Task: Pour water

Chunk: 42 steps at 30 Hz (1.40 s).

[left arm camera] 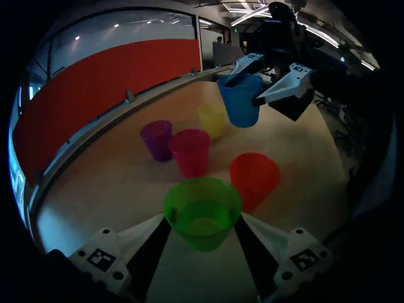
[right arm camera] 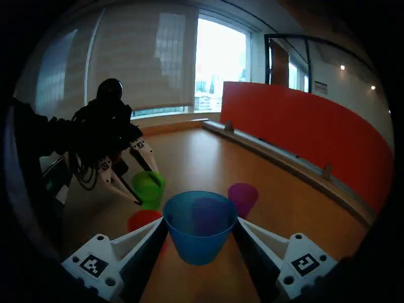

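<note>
A: Which step is this, would you say?

B: The carry before the pour, I judge. Both cups are lifted and neither is tipped. The left gripper (left arm camera: 203, 219) is clamped on the green cup (left arm camera: 203, 212), one finger against each side of its wall, mouth up. The right gripper (right arm camera: 200, 222) grasps the blue cup (right arm camera: 200, 224) the same way, and it is roughly upright too.

A: Where are they relative to each other?

B: Well apart. In the left gripper view the blue cup hangs high at the far side of the table (left arm camera: 116, 177), above the yellow cup (left arm camera: 211, 120). The green cup is close to its own camera, near the red cup (left arm camera: 254, 179).

A: And the water?

B: I cannot tell. There is a pale disc at the bottom of the green cup, which may be water or only the base showing through.

A: So what does the next move call for?

B: Bringing one rim over the other mouth, then tilting slowly. The pink cup (left arm camera: 190, 151) and purple cup (left arm camera: 157, 140) stand between them, so the path should stay above them.

A: What are the cups like?

B: Thin, glossy, see-through plastic, round and tapering to a small base. I expect smooth walls like these could slip in the fingers during a tilt. The table is pale wood with a soft sheen, and a matte red wall (left arm camera: 111, 81) runs along its edge.
</note>
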Motion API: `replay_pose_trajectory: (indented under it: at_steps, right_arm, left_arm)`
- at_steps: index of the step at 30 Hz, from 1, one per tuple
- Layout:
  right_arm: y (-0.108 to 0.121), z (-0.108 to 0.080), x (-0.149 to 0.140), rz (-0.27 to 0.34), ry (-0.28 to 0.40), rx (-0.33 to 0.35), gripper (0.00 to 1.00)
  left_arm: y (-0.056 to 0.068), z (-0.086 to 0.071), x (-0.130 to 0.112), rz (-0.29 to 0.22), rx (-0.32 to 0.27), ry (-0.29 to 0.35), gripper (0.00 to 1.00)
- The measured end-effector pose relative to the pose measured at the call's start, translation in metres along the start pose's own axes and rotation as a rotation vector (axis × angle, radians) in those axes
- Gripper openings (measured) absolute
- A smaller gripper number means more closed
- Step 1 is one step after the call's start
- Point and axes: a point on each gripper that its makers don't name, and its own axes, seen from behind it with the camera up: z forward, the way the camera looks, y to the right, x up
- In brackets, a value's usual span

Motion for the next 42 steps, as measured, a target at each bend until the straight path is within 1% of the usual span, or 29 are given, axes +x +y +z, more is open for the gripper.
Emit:
replay_pose_trajectory:
  at_steps: [6, 9, 25, 42]
  right_arm:
    - [0.000, 0.004, -0.013, -0.002, -0.034, 0.005, 0.90]
    - [-0.001, 0.006, -0.017, -0.006, -0.042, 0.008, 0.91]
    - [-0.001, 0.012, -0.040, 0.008, -0.079, 0.019, 0.91]
    - [0.000, 0.016, -0.053, 0.010, -0.092, 0.030, 0.91]
  left_arm:
    - [0.002, 0.005, -0.003, 0.012, -0.012, -0.021, 0.83]
    - [0.004, 0.008, -0.004, 0.011, -0.019, -0.029, 0.83]
    - [0.004, 0.013, -0.010, 0.009, -0.034, -0.055, 0.83]
    - [0.004, 0.018, -0.017, -0.004, -0.043, -0.064, 0.83]
